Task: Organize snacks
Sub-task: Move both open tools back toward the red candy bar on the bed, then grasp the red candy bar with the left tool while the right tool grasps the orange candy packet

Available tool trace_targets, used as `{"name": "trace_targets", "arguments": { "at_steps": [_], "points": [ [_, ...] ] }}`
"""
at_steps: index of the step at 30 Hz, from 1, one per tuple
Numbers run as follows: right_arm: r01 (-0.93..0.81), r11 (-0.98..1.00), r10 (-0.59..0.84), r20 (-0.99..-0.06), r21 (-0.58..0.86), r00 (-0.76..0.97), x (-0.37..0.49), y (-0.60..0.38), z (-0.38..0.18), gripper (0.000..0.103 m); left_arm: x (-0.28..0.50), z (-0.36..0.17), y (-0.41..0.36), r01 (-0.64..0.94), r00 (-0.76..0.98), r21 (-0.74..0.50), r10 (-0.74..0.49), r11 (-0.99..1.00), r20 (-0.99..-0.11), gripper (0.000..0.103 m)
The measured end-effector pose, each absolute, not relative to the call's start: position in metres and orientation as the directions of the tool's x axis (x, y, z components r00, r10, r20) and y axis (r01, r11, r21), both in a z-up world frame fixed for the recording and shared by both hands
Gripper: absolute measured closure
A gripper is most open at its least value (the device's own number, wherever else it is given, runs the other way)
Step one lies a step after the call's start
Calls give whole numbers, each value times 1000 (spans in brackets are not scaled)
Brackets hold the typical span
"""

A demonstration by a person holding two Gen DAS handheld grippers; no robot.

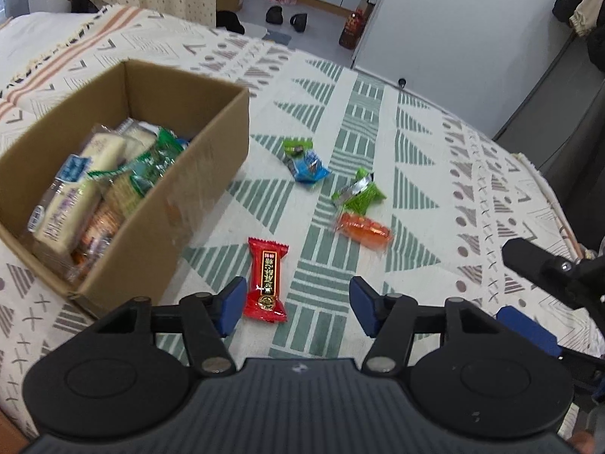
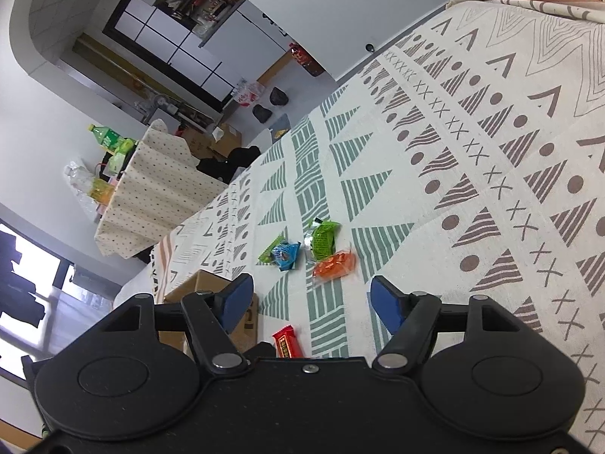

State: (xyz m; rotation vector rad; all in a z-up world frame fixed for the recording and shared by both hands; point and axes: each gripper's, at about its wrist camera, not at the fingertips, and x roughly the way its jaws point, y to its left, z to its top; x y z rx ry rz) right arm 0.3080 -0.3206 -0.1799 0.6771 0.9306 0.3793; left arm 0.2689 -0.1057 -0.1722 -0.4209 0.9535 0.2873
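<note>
A cardboard box (image 1: pixel 211 174) with several wrapped snacks inside stands at the left on the patterned cloth. A red snack bar (image 1: pixel 266 280) lies just ahead of my open left gripper (image 1: pixel 297 304), close to its left finger. Farther off lie a blue packet (image 1: pixel 308 166) with a small green one (image 1: pixel 297 146) beside it, a green packet (image 1: pixel 359 193) and an orange packet (image 1: pixel 365 229). My right gripper (image 2: pixel 308 299) is open and empty, held above the cloth; the orange packet (image 2: pixel 334 263), green packet (image 2: pixel 324 240), blue packet (image 2: pixel 285 253) and red bar (image 2: pixel 286 342) lie ahead of it.
The patterned cloth (image 1: pixel 416 143) covers a wide soft surface that drops off at the far and right edges. Beyond it the floor holds a dark bottle (image 1: pixel 353 24), shoes and boxes. A draped side table (image 2: pixel 151 189) with bottles stands at the left.
</note>
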Motion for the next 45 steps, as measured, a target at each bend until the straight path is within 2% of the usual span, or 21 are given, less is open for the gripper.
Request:
{"name": "trace_targets", "arguments": {
  "at_steps": [11,14,15,19,28,36,45],
  "points": [
    [-12,759,564,-648,651,512,324,-301,-201,35,290,-208,-94,-421,509,-198,49,885,-859,45],
    [-19,764,563,-652,645,507,329,-294,-208,35,297,-217,-94,-418,491,-171,64,892,-869,48],
    [-23,768,560,-654,640,509,331,-292,-210,35,299,-220,-92,-420,484,-171,60,891,-873,53],
    [-18,788,537,-674,615,508,340,-280,-221,35,307,-227,-86,-444,443,-117,104,888,-891,84],
    [5,831,474,-713,556,516,357,-258,-235,35,323,-215,-76,-402,486,-162,60,901,-872,85],
    [4,845,447,-711,534,543,370,-238,-240,35,338,-206,-69,-344,519,-210,-1,915,-855,85],
    [8,870,410,-735,492,540,379,-221,-251,35,341,-214,-62,-373,513,-295,-69,880,-856,85]
  ]
}}
